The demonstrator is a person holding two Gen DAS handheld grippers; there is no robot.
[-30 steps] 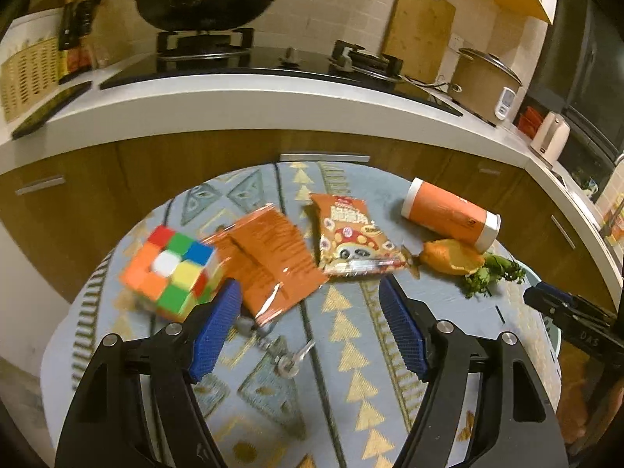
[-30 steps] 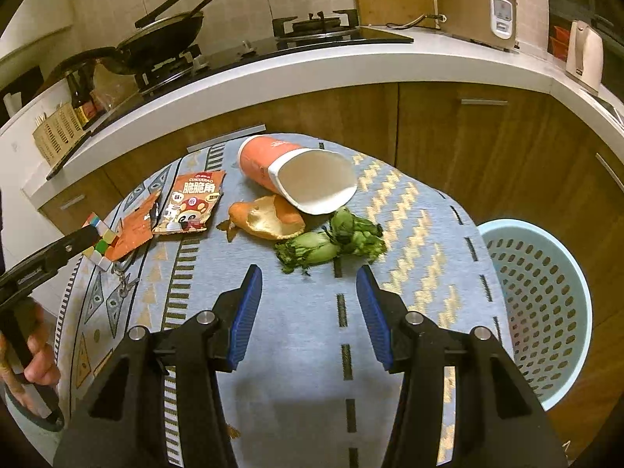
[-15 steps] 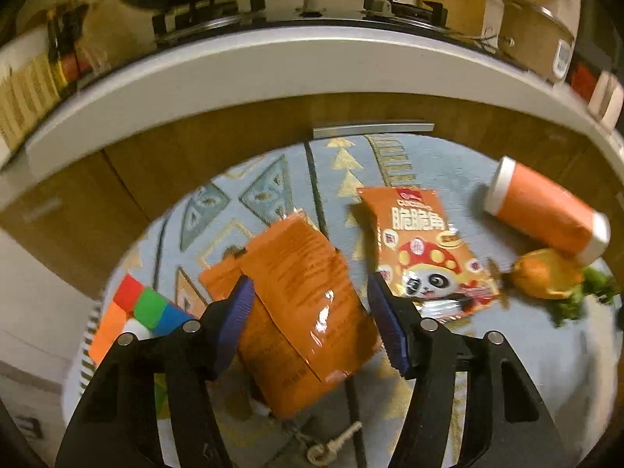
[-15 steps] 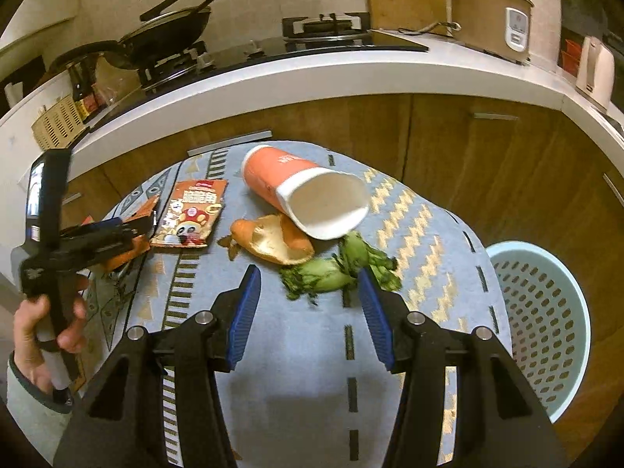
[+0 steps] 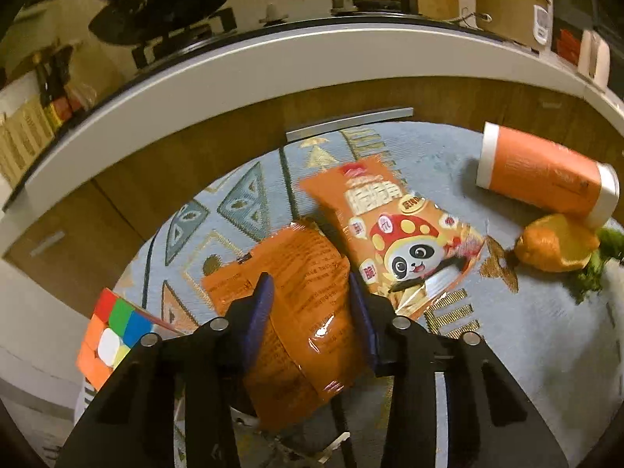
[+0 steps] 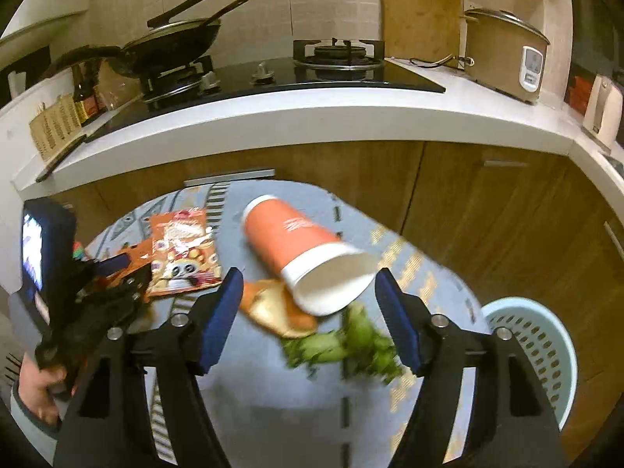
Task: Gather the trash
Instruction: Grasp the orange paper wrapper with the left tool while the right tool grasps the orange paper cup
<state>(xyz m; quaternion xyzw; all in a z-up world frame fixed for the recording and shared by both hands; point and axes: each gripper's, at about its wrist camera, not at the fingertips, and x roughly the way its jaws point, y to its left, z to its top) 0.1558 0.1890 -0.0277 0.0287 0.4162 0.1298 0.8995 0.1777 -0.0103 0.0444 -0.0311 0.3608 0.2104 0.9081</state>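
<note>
My left gripper [image 5: 310,292] has its blue fingers on either side of a plain orange wrapper [image 5: 296,296], which bulges up between them on the patterned table [image 5: 507,351]. A panda snack bag [image 5: 394,234] lies just right of it. An orange paper cup [image 5: 546,173] lies on its side, with orange peel [image 5: 553,245] and green vegetable scraps [image 5: 600,261] beside it. My right gripper [image 6: 308,292] is open, with the cup's mouth [image 6: 331,284], the peel [image 6: 280,308] and the greens [image 6: 351,343] between and below its fingers.
A Rubik's cube [image 5: 113,331] sits at the table's left edge, and keys lie under the left gripper. A light blue basket [image 6: 534,351] stands on the floor to the right. The kitchen counter [image 6: 312,117] with stove, pan and rice cooker runs behind.
My left gripper moved forward onto the orange wrapper and its fingers narrowed around it. My right gripper moved forward toward the cup and opened wider.
</note>
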